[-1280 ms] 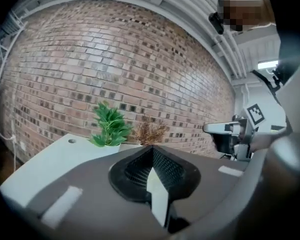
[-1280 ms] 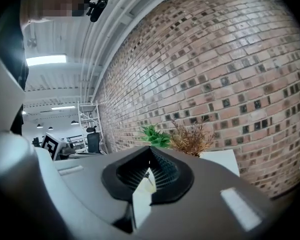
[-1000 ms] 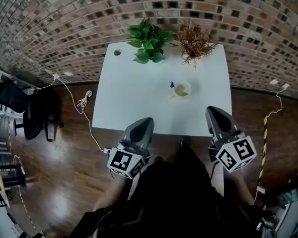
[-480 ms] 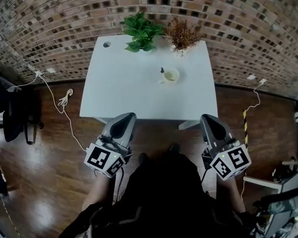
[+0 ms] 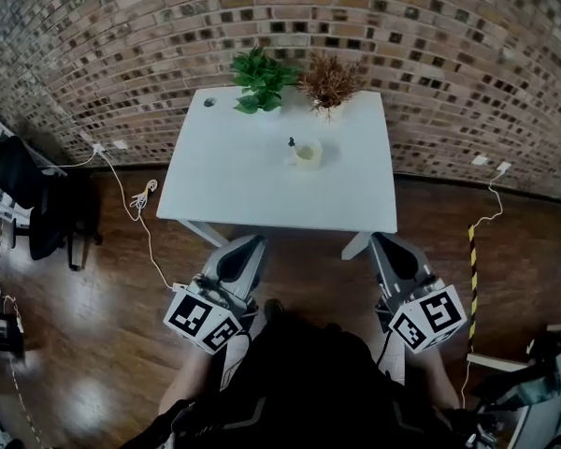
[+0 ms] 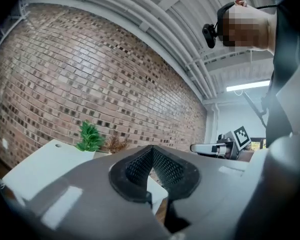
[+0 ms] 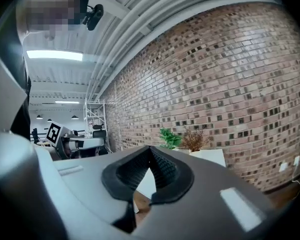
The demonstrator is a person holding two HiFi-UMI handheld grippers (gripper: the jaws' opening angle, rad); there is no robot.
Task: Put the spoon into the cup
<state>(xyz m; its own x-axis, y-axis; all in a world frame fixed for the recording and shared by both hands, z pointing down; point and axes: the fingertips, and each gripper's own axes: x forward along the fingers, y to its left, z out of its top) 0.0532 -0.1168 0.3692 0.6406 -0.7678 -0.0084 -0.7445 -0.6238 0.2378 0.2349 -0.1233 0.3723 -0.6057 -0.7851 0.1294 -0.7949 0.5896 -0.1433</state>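
A pale cup (image 5: 308, 153) stands on the white table (image 5: 243, 185), right of its middle. A small dark piece that looks like the spoon (image 5: 291, 142) sits at the cup's left rim; it is too small to tell more. My left gripper (image 5: 248, 247) and right gripper (image 5: 386, 243) hang over the wooden floor, short of the table's near edge and far from the cup. In the left gripper view the left gripper (image 6: 152, 149) has its jaws together with nothing between them. The right gripper (image 7: 150, 148) in its own view looks the same.
A green plant (image 5: 257, 79) and a dried brown plant (image 5: 329, 79) stand at the table's far edge against the brick wall. A black chair (image 5: 37, 204) and a white cable (image 5: 140, 204) are at the left, a striped cable (image 5: 470, 241) at the right.
The person has stepped back: the table looks farther and smaller. Both grippers, whose tips overlapped the table's front edge, now sit over the floor. Their jaws stayed together.
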